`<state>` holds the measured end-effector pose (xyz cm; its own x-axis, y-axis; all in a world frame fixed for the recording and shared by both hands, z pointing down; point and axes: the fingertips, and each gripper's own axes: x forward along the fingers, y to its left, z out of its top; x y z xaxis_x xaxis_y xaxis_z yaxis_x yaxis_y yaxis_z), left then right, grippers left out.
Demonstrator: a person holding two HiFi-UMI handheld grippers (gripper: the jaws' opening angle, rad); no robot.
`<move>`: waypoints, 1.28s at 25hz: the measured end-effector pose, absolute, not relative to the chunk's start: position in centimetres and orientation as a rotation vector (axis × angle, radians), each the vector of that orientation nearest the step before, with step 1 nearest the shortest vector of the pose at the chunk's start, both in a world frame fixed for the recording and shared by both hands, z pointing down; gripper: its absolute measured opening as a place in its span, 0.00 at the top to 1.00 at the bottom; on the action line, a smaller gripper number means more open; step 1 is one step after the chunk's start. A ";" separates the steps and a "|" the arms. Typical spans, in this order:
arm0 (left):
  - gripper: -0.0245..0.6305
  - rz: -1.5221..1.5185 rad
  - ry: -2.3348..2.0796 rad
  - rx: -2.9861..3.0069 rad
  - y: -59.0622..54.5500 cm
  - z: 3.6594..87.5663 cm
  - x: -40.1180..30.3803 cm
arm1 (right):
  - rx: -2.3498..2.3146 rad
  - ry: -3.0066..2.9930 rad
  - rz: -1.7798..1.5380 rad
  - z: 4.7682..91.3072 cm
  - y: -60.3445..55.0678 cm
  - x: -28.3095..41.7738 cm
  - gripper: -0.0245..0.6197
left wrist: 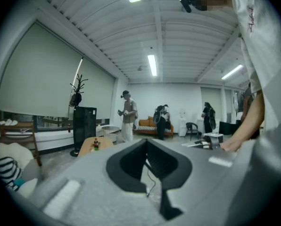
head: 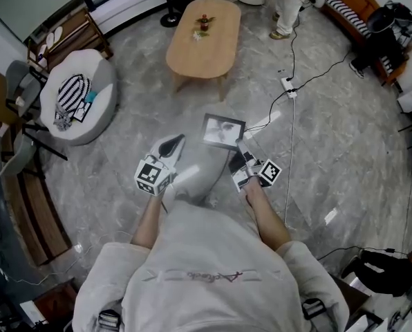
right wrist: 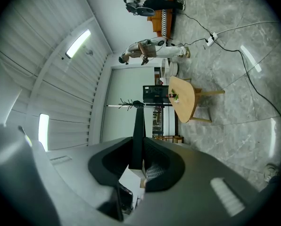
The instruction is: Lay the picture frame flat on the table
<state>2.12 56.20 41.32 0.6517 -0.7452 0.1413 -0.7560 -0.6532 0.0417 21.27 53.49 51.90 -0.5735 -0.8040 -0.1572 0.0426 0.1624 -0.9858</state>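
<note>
Hand-held grippers, head view: the right hand-held gripper (head: 240,149) clamps one picture frame (head: 223,131) by its near corner, jaws narrow on the rim. The frame is in the air above the floor (head: 330,137), picture side toward the camera. Gripping at the rim probably leaves the back free for laying flat. The left hand-held gripper (head: 175,142), just beside the right one, holds nothing. One oval wooden counter (head: 202,55) stands well ahead of both, bearing one small bottle-like item (head: 204,23).

Left gripper view: the jaw tips meet with nothing between them. The counter (left wrist: 86,149) lies ahead and left of the tips.

Right gripper view: the frame's dark edge (right wrist: 137,126) stands between the pads, pressed from both sides. The counter (right wrist: 183,100) lies far beyond.

Count: two grippers, one frame, one counter.
</note>
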 end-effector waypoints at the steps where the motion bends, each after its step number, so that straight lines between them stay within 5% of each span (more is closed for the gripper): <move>1: 0.96 0.173 -1.260 2.768 56.1 41.4 2.3 | -0.732 1.723 -1.495 52.0 53.5 21.6 0.84; 32: 0.96 0.123 -1.289 2.734 40.4 42.9 1.5 | -0.730 1.752 -1.537 53.8 38.4 19.8 0.84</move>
